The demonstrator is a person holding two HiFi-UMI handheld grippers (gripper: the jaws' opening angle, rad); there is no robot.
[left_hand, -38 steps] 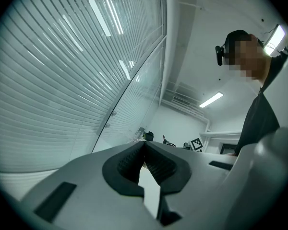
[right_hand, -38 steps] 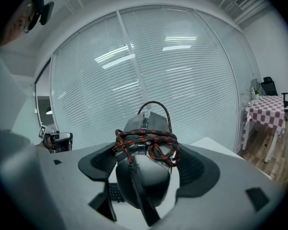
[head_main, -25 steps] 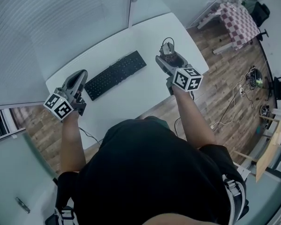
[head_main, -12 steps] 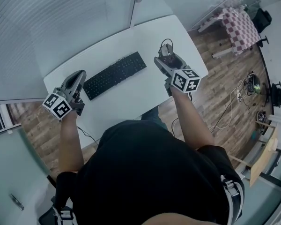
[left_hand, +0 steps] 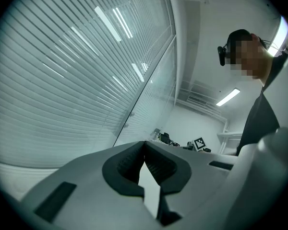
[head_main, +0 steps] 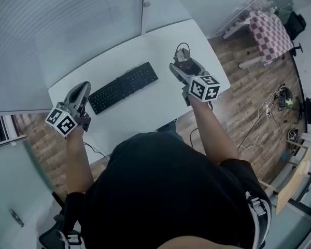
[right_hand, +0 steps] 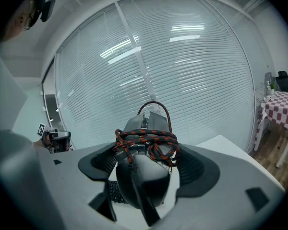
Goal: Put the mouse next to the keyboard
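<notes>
The left claw [head_main: 83,87] has slid a little lower and nearer the table's [head_main: 145,113] left corner than a second ago. The right claw [head_main: 180,62] has hardly moved. It pinches the mouse [head_main: 184,56] over the right end of the white table. A red-and-black cord [right_hand: 146,143] is wound round the mouse. The mouse is well apart from the black keyboard [head_main: 123,87]. The left claw is pressed together with nothing in it.

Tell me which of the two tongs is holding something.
The right tongs, shut on the mouse with its red-and-black cable bundled on top. The left tongs are shut with nothing between them.
</notes>
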